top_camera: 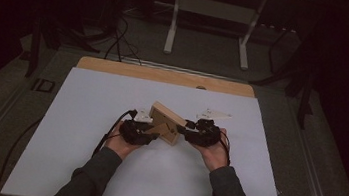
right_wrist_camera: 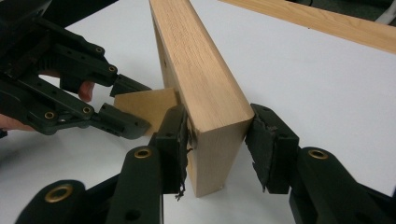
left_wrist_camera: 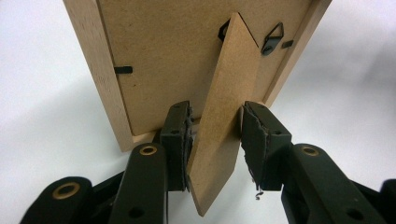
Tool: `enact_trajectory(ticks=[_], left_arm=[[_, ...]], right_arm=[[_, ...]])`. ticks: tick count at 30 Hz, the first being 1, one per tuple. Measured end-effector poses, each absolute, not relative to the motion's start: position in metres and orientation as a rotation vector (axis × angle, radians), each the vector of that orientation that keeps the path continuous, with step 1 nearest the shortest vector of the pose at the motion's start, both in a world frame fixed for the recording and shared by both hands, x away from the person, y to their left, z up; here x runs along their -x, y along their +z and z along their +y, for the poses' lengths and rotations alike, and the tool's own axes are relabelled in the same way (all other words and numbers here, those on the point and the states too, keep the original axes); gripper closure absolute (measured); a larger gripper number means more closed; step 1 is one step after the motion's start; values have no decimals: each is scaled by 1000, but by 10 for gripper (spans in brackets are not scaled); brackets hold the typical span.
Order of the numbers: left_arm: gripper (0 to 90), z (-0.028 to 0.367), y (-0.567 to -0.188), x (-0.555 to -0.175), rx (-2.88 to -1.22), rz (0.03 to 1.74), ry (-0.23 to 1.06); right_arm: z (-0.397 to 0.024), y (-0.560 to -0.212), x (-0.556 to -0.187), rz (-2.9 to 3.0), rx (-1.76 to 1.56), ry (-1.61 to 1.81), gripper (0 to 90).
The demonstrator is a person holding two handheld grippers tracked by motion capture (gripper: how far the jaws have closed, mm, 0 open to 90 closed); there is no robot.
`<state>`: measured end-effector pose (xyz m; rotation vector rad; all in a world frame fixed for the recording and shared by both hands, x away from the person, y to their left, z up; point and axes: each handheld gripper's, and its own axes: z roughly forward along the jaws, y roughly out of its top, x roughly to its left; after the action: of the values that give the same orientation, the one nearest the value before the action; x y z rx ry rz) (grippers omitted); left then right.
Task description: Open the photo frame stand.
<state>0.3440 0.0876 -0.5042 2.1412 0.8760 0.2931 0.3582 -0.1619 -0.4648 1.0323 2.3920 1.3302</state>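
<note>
**framefan:** So, how far along can this be judged? At the left, the left tongs point(top_camera: 150, 136) are seen about half open around the fold-out stand point(left_wrist_camera: 223, 116) on the back of the wooden picture frame point(top_camera: 165, 123). One pad looks to be touching the stand's edge and a gap is left at the other, so a firm pinch can't be claimed. The frame is stood on edge near the middle of the white tabletop point(top_camera: 84, 117).

**benchnote:** Agreed. The stand is already swung out from the backing, which is probably most of the job; what seems left is for the frame to be set down resting on it and let go. At the right, the right tongs point(top_camera: 190, 129) are placed astride the frame's end, also half open, one pad against the wood and the other just clear.

**framefan:** The backing, its clips and the hanger point(left_wrist_camera: 272, 38) are given by the left gripper view; the frame's thickness and the left tongs at the stand are given by the right gripper view.
</note>
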Motion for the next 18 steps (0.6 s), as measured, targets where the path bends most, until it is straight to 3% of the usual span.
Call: enact_trajectory(ticks=[18], left_arm=[[601, 96, -508, -341, -2158, 865, 269]], right_arm=[[-141, -465, -344, 2410, -935, 1275, 574]])
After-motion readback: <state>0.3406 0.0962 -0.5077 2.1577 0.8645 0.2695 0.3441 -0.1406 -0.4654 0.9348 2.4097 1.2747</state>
